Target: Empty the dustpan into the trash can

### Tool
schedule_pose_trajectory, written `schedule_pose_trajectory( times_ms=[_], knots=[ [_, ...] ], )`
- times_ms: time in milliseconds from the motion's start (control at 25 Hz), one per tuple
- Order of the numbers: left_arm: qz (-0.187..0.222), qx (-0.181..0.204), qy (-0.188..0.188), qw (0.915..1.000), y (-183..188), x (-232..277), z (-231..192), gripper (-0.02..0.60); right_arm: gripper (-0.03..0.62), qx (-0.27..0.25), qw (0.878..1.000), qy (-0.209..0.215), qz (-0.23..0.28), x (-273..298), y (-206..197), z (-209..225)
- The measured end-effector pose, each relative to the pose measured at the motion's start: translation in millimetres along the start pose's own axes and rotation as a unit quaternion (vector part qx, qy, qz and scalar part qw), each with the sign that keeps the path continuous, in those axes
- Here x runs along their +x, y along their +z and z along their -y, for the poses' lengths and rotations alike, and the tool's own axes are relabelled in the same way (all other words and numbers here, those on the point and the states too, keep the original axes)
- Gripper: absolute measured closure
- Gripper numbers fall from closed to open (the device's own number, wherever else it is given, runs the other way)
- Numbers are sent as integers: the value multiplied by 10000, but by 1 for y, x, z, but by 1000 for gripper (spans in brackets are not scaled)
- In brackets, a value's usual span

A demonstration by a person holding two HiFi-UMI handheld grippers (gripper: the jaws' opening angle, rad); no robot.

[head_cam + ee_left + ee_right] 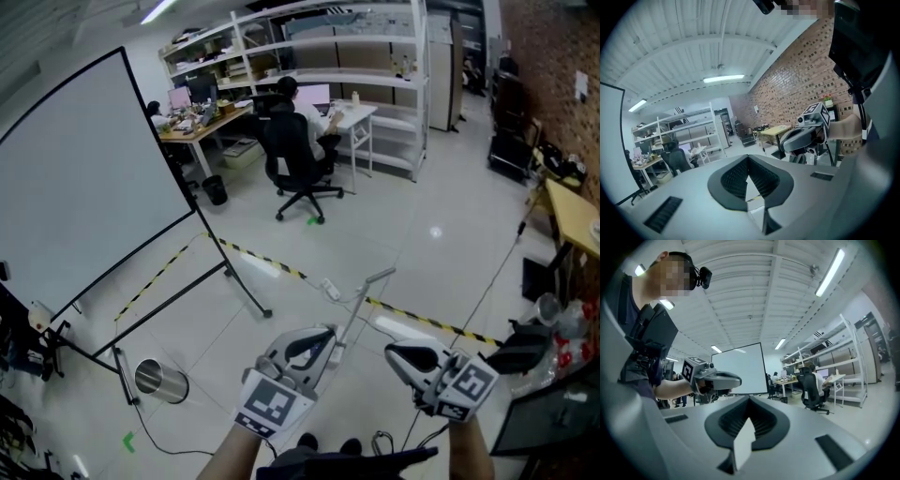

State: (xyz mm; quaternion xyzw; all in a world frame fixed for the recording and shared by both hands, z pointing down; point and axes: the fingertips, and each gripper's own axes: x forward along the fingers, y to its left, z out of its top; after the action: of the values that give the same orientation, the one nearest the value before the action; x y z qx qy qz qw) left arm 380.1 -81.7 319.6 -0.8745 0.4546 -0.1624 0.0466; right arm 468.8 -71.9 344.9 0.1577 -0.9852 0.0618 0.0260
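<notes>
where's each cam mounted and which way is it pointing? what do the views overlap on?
Head view: on the head, steeply down at the floor; both forearms, left tongs, right tongs show.
Left gripper view: on the left tongs, facing the brick wall; own shut jaws, right tongs, torso.
Right gripper view: on the right tongs, facing the whiteboard; own shut jaws, left tongs, torso.
Shared: all three catch the seated person at the desk.

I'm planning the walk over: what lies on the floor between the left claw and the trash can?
Nothing: in the head view the floor between the left claw and the trash can is bare tile.
</notes>
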Motion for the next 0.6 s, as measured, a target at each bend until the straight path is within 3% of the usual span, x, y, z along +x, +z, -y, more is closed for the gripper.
schedule_pose_trajectory(
  times_ms=[280, 600],
  knots=[
    [-74, -6, 157, 9998, -3, 21, -14, 583, 580, -231, 9996, 154, -51, 14, 8, 22],
    [-14, -168, 109, 9998, -20, 30, -39, 583, 580, -292, 9995, -154, 18, 27, 10, 43]
  ],
)
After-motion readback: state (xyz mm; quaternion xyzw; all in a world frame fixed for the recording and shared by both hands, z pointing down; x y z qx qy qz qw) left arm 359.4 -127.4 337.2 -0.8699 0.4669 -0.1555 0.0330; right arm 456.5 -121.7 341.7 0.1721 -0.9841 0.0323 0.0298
